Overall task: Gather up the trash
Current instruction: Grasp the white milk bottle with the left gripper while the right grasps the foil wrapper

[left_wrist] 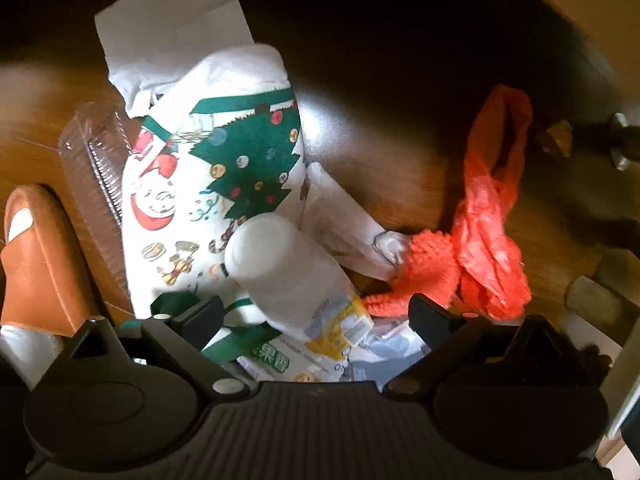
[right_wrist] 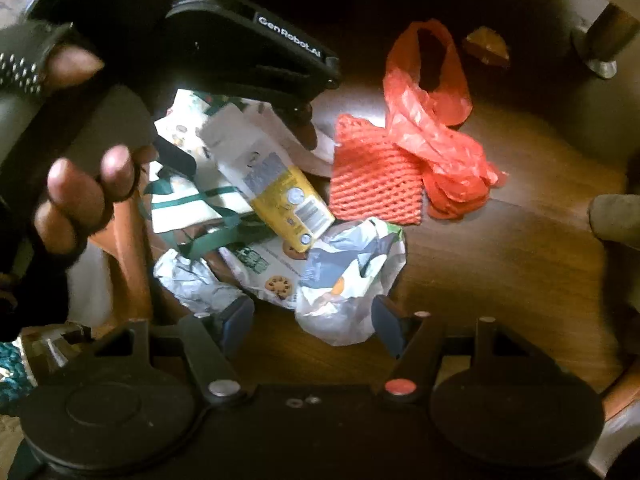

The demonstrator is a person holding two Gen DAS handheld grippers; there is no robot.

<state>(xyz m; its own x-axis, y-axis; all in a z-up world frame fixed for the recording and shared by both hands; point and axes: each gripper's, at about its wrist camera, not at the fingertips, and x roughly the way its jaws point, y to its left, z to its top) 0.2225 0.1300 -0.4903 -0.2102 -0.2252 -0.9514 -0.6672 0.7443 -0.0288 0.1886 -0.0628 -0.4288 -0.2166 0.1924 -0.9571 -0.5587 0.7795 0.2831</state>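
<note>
- The trash lay heaped on a dark wooden floor: a white bottle (left_wrist: pixel 280 264) with a yellow label, a Christmas-print bag (left_wrist: pixel 208 184), a crumpled wrapper (right_wrist: pixel 352 280), a cookie packet (right_wrist: pixel 276 272), an orange foam net (right_wrist: pixel 376 172) and a red plastic bag (right_wrist: pixel 432 128).
- The left tool (left_wrist: pixel 316 312) was released, its jaws spread to either side of the bottle's lower body, with no contact visible.
- The right tool (right_wrist: pixel 312 320) was also released, its jaws flanking the crumpled wrapper near its lower edge.
- A gloved hand (right_wrist: pixel 80 196) held the left device above the pile.
- Judged from this, the bottle was the likely next pick: the left tool should centre on the body, not the slippery label edge, then close squarely.
- The bottle lay tilted on the bag, so it might roll; lowering further before closing would help.
</note>
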